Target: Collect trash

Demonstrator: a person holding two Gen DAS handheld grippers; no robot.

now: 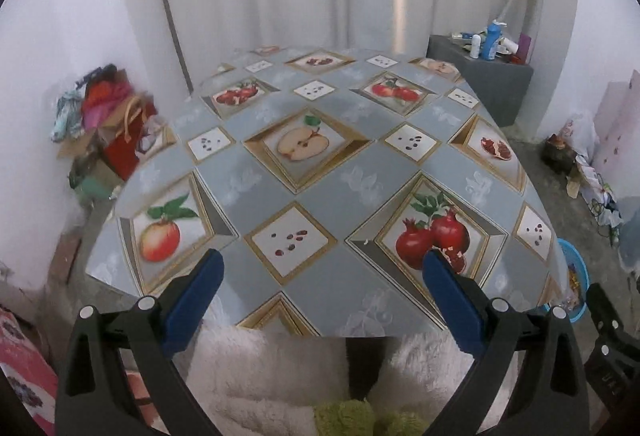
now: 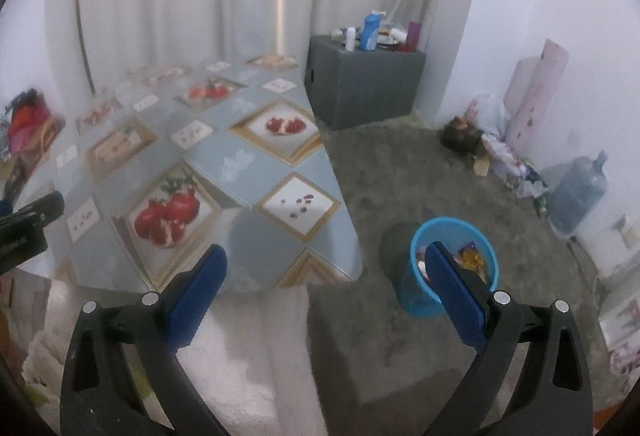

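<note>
My left gripper (image 1: 320, 268) hangs over the near edge of the counter (image 1: 320, 188), its blue fingers (image 1: 196, 296) spread wide with nothing between them. My right gripper (image 2: 326, 268) is likewise spread wide and empty, beside the counter's corner. Just beyond its right finger stands the blue trash bin (image 2: 416, 296) on the grey floor (image 2: 400, 164), wrappers (image 2: 470, 256) inside. Farther back, a grey cabinet (image 2: 360, 88) carries bottles (image 2: 370, 30).
</note>
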